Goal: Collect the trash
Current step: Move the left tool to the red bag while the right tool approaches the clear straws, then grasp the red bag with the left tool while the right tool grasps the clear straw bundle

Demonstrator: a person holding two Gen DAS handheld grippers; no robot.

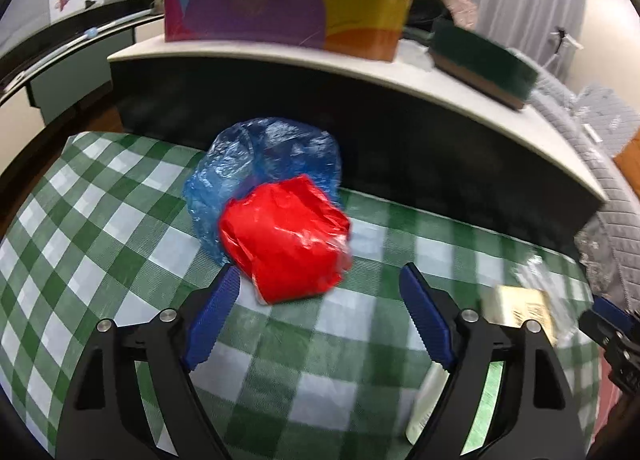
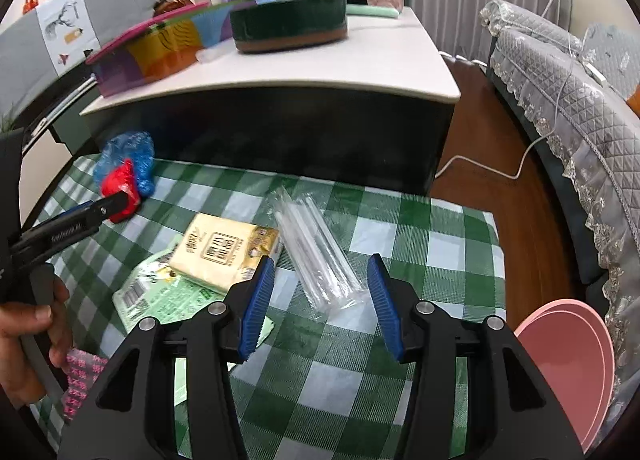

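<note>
Left gripper: wide, nothing held, just short of red wad.
Red wad: on checked surface, against blue bag.
Right gripper: half open, unclamped around clear wrapper.

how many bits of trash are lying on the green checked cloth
6 visible: crumpled red plastic bag against blue plastic bag far left, beige tissue pack on a green printed wrapper, clear plastic sleeve centre, pink patterned wrapper near edge. More may be hidden.

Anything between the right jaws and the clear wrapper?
Nothing: right wrist view shows only bare checked cloth between the open right gripper and the clear wrapper.
</note>
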